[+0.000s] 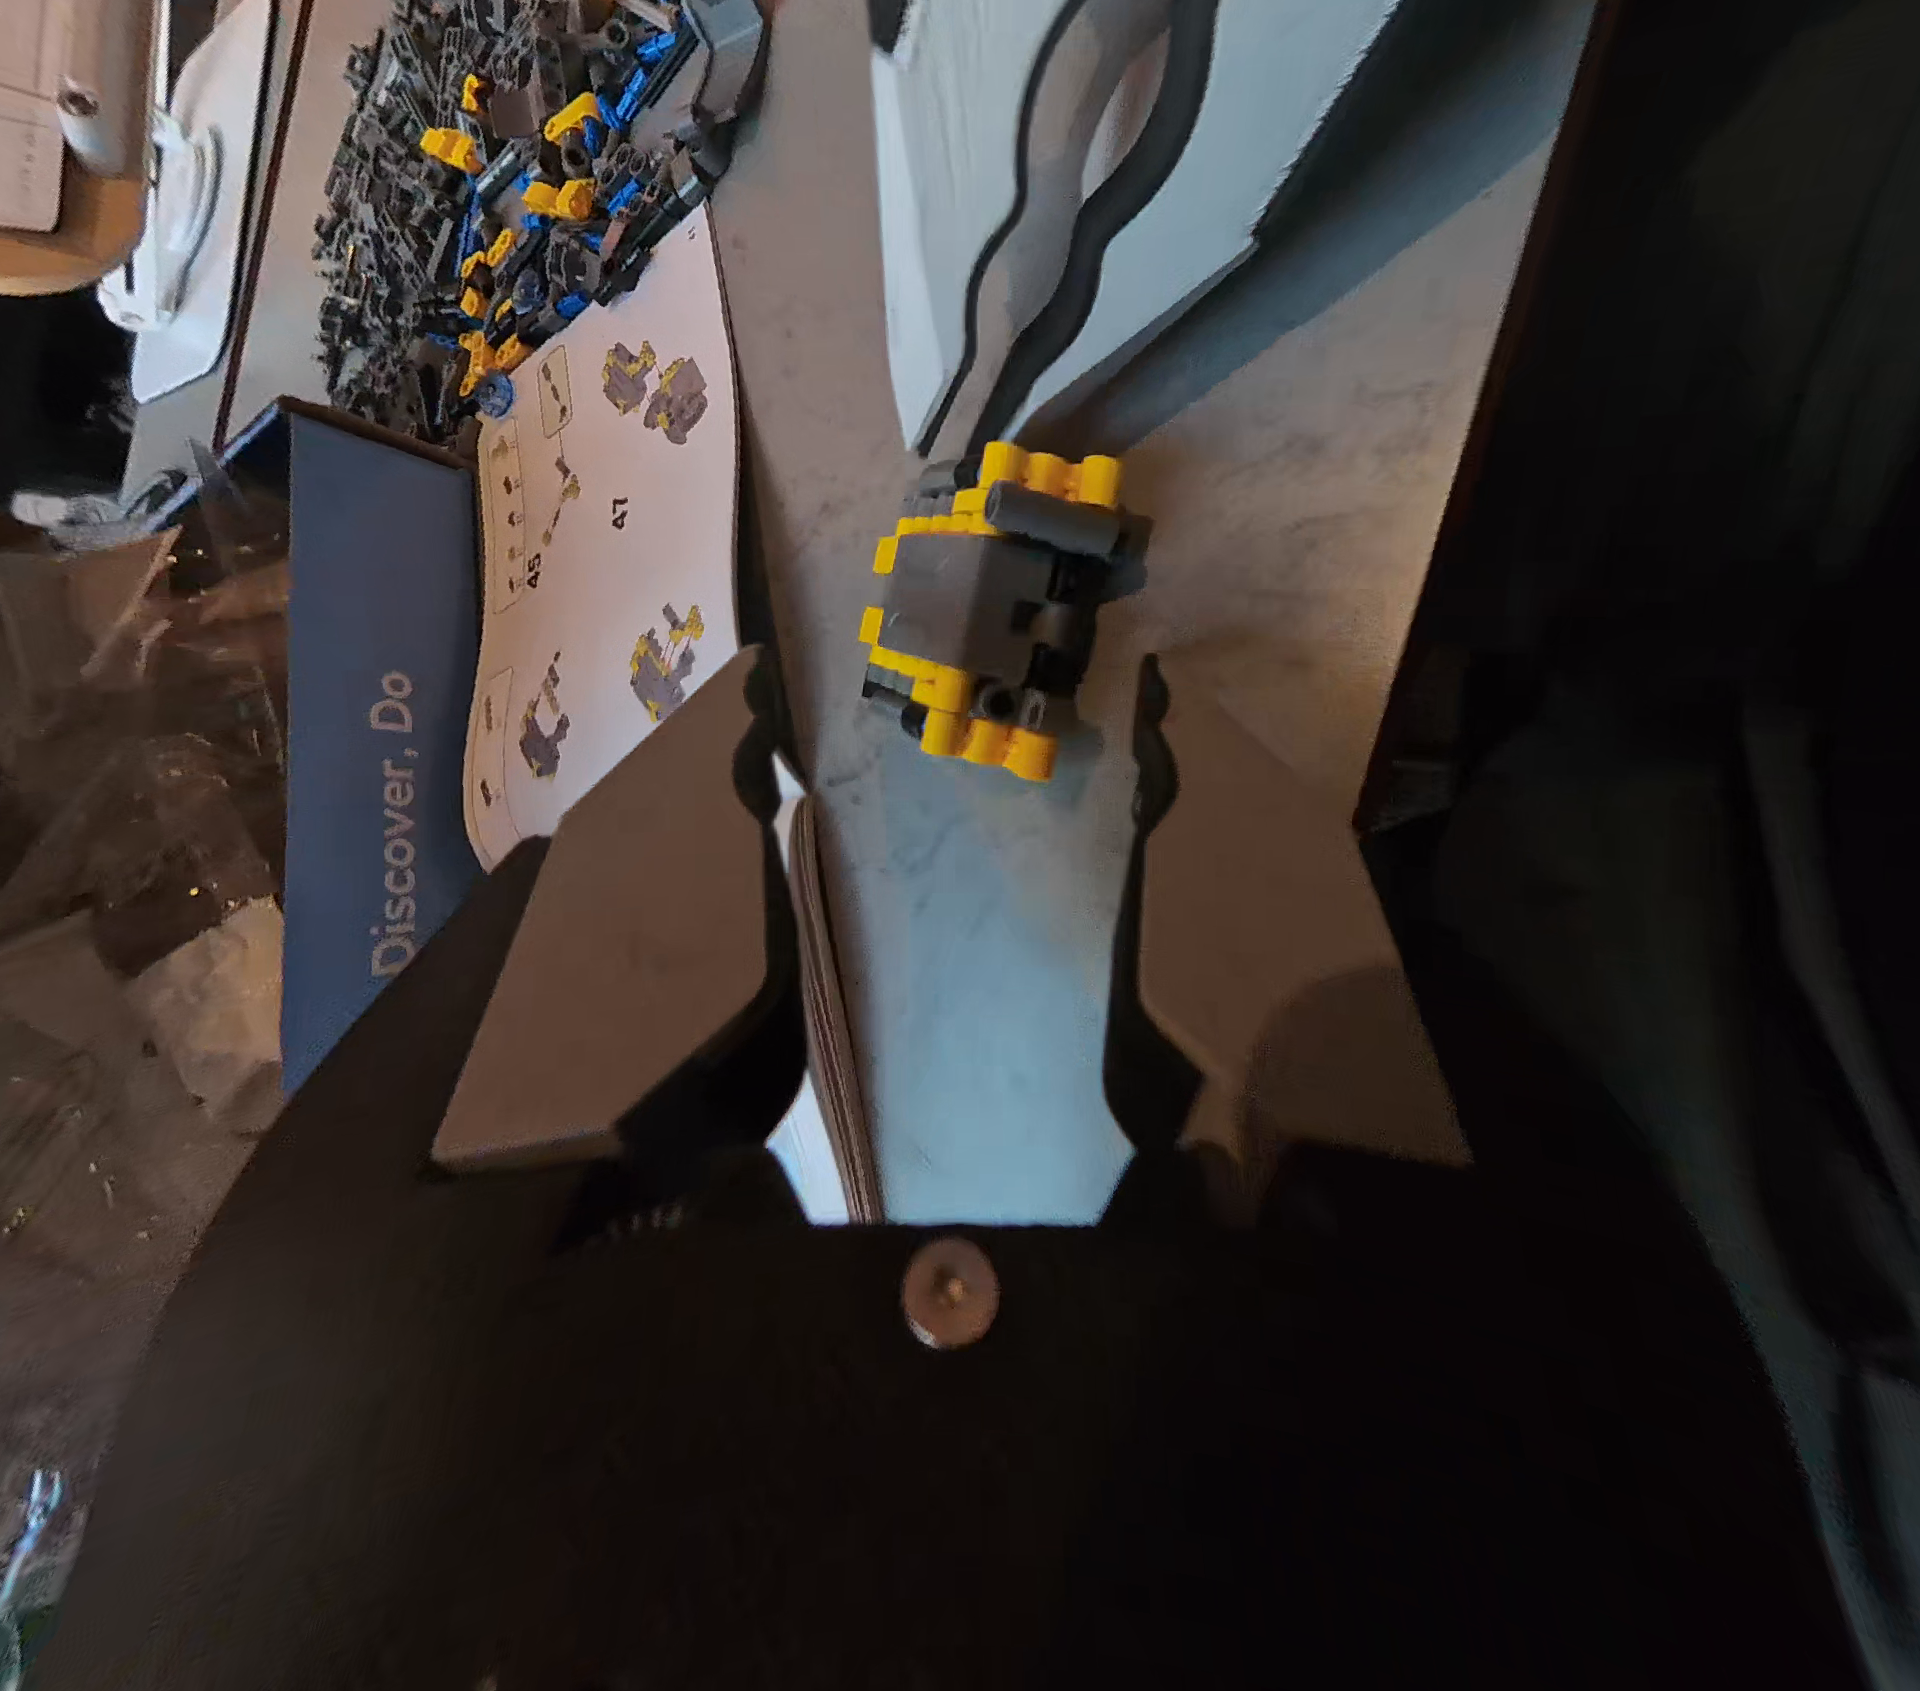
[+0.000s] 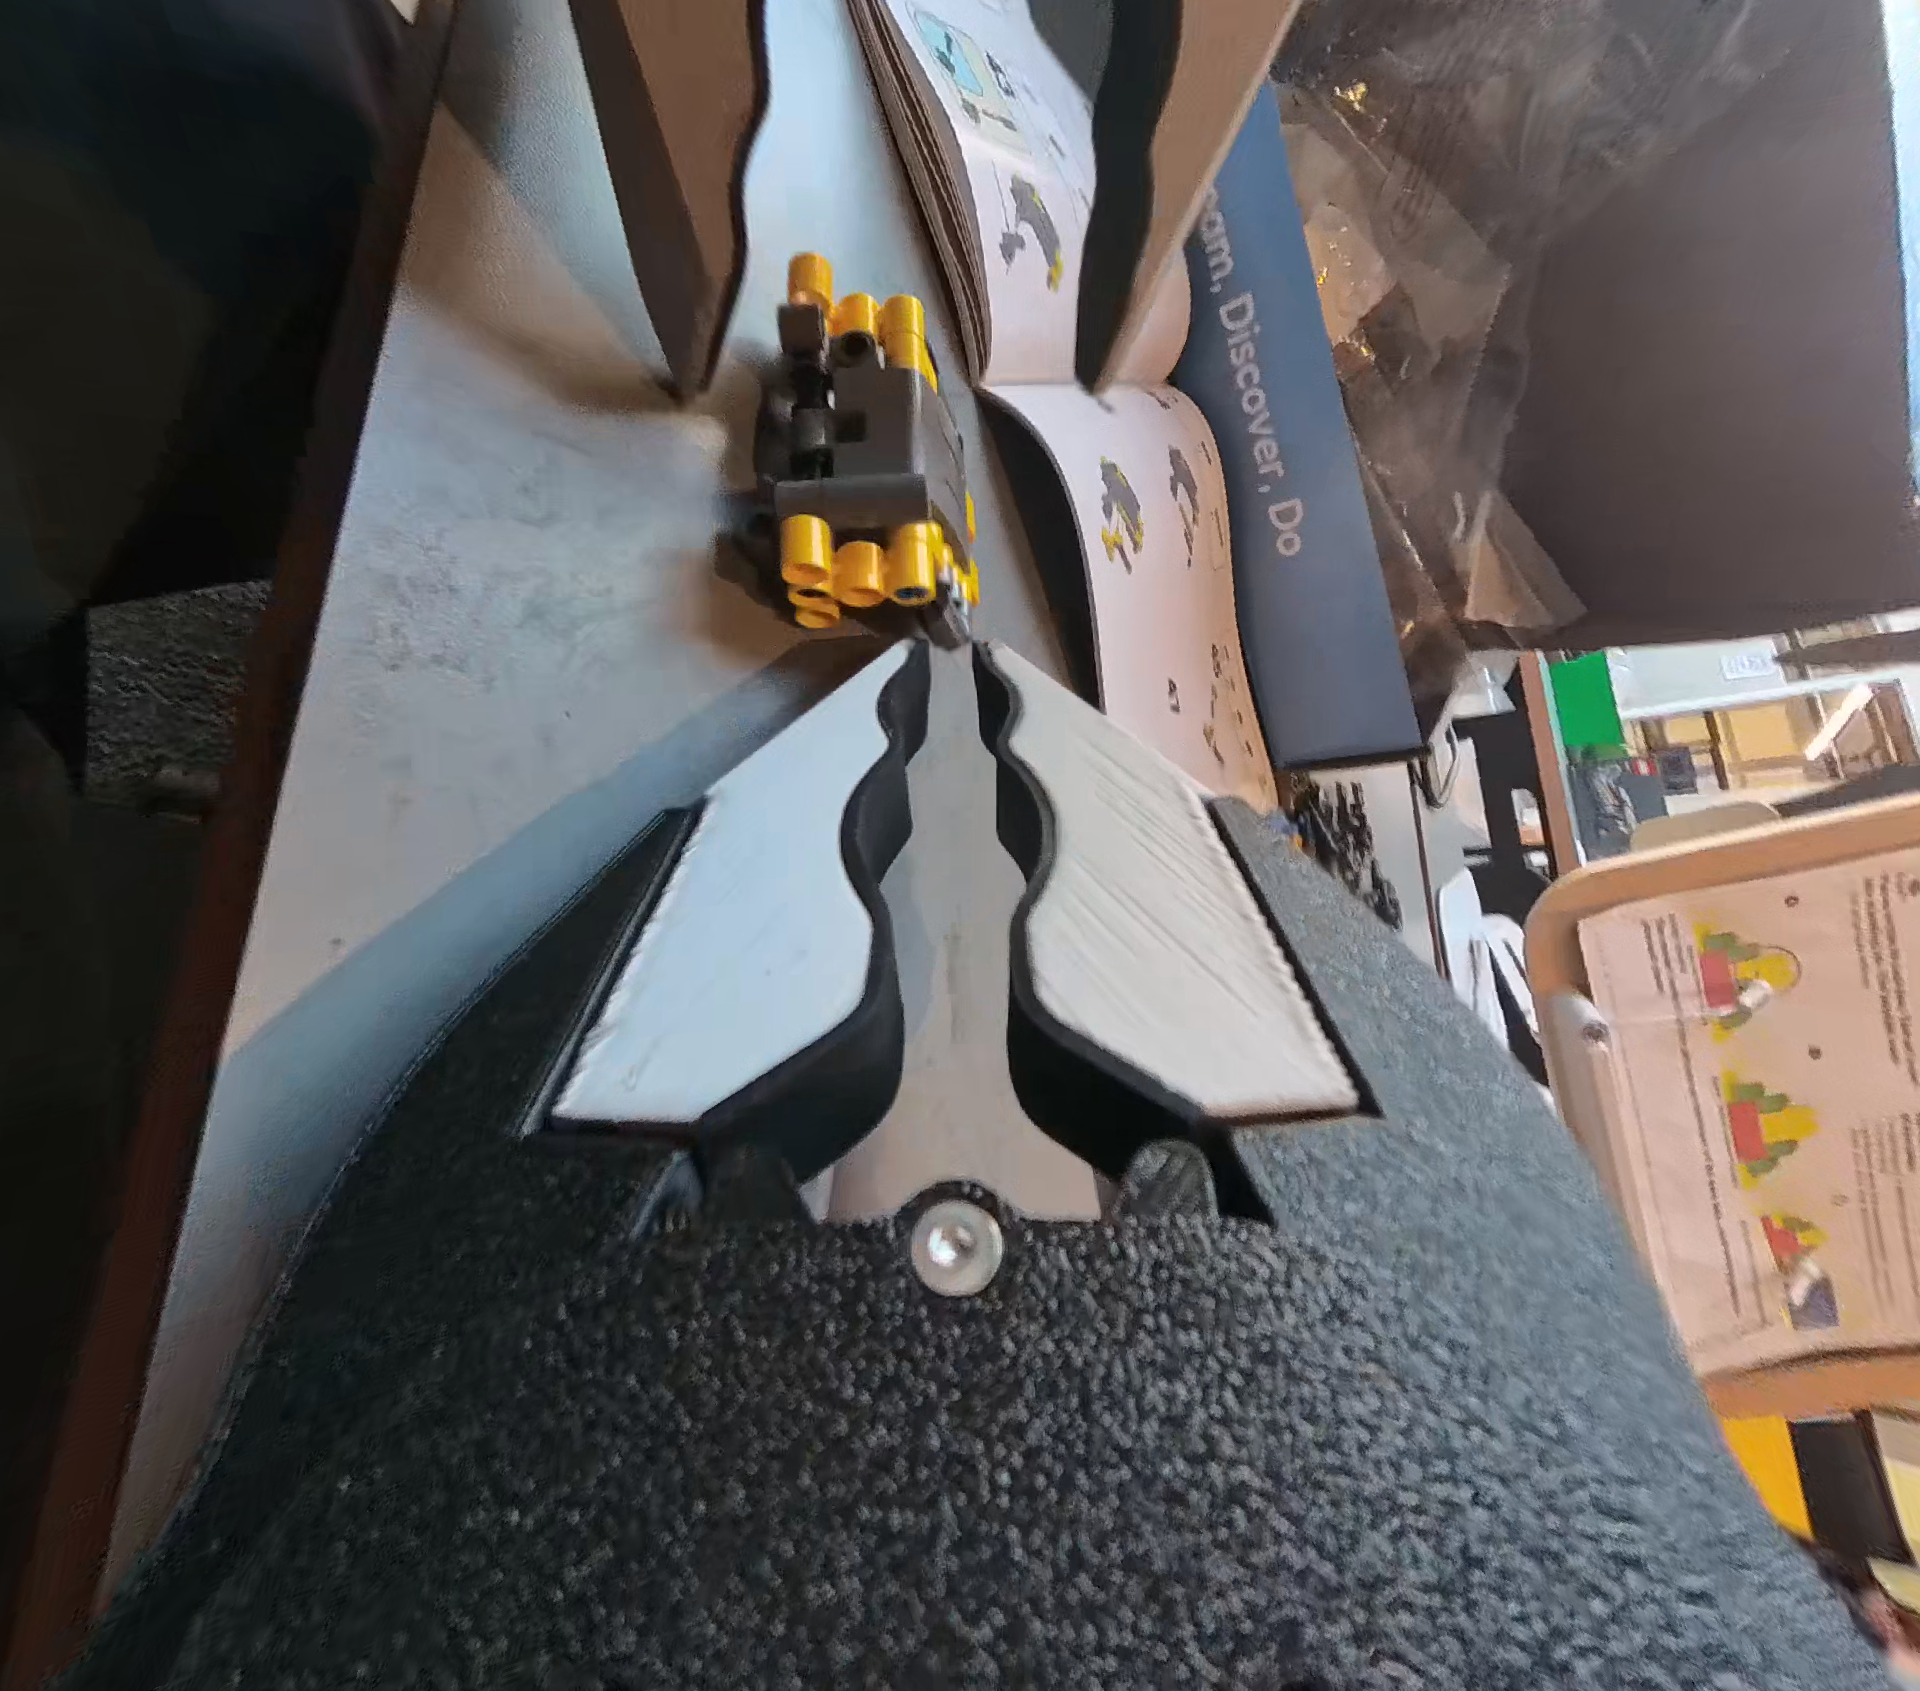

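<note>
A grey, mottled desk (image 1: 1299, 602) with a dark brown edge is seen, lit by strong daylight. A brick model (image 1: 987, 607) of grey, black and yellow parts lies on the bare desk, just beside an open instruction booklet (image 1: 623, 519). A dark blue box (image 1: 364, 706) with pale lettering lies beyond the booklet, and a heap of loose bricks (image 1: 520, 135), grey, black, yellow and blue, is spread farther along the desk. Crumpled clear plastic bags (image 2: 1507, 83) are seen past the box.

The model's long axis runs between the two grippers, a row of yellow studs at each end.

The left gripper (image 1: 961, 685) is released, its brown fingers spread wide on either side of the model's near end, apparently without contact. The right gripper (image 2: 948, 654) is nearly clenched; its white fingers meet at the model's other end, on a small grey part, though a firm grasp cannot be confirmed.

A printed sheet (image 2: 1745, 1101) with coloured figures lies on a pale wooden chair.
</note>
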A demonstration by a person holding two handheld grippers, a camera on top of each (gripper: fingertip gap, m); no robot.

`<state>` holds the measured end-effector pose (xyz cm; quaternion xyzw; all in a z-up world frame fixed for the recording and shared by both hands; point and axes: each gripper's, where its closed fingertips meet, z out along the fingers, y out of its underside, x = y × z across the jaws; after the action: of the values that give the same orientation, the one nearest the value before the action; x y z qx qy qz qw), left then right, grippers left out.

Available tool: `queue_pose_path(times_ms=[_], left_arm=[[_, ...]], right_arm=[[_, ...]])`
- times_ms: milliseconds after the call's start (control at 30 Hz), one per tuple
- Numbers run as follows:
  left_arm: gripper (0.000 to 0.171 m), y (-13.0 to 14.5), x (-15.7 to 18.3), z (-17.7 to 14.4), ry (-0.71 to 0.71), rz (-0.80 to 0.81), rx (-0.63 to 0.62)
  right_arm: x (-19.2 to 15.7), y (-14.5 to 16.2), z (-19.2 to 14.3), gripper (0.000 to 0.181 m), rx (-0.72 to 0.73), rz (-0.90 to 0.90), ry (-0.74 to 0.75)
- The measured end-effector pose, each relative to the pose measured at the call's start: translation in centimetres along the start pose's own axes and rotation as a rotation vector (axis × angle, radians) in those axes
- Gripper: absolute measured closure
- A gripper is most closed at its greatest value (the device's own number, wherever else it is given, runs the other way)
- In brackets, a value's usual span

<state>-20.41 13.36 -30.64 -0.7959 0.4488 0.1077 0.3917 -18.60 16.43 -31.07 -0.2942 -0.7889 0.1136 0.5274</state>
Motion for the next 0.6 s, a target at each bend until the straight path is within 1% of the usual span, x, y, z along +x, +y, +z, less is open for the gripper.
queue_pose_path(times_ms=[33,100,133,200,367,433,467,500,600], left_arm=[[0.102,0.3,-0.2,-0.1,-0.002,-0.018,-0.006],[0.101,0.7,-0.5,-0.4,-0.022,-0.043,-0.004],[0.102,0.9,-0.8,-0.5,-0.039,-0.062,0.001],[0.099,1.3,-0.9,-0.5,-0.055,-0.109,0.008],[0.098,1.6,-0.7,-0.6,-0.041,-0.245,0.061],[0.099,2.3,-1.6,-0.3,-0.092,-0.243,0.031],[0.103,2.8,-2.4,-0.3,-0.132,-0.248,0.004],[0.101,3.3,-2.8,-0.3,-0.151,-0.26,-0.009],[0.103,3.5,-3.1,-1.0,-0.142,-0.354,0.052]], right_arm=[[0.2,0.4,-0.1,0.174,-0.024,0.004,0.015],[0.4,1.5,-0.4,0.175,-0.078,0.016,0.031],[0.3,1.6,-0.7,0.176,-0.084,0.022,0.032],[-0.1,1.3,-1.2,0.175,-0.075,0.046,0.017],[-2.1,-1.8,-2.3,0.171,0.044,0.09,-0.095],[-2.4,-3.1,-2.5,0.169,0.096,0.113,-0.123],[-2.5,-3.7,-2.7,0.169,0.12,0.126,-0.135],[-2.3,-4.0,-2.8,0.169,0.139,0.141,-0.133],[-1.0,-4.0,-3.2,0.17,0.186,0.219,-0.093]])
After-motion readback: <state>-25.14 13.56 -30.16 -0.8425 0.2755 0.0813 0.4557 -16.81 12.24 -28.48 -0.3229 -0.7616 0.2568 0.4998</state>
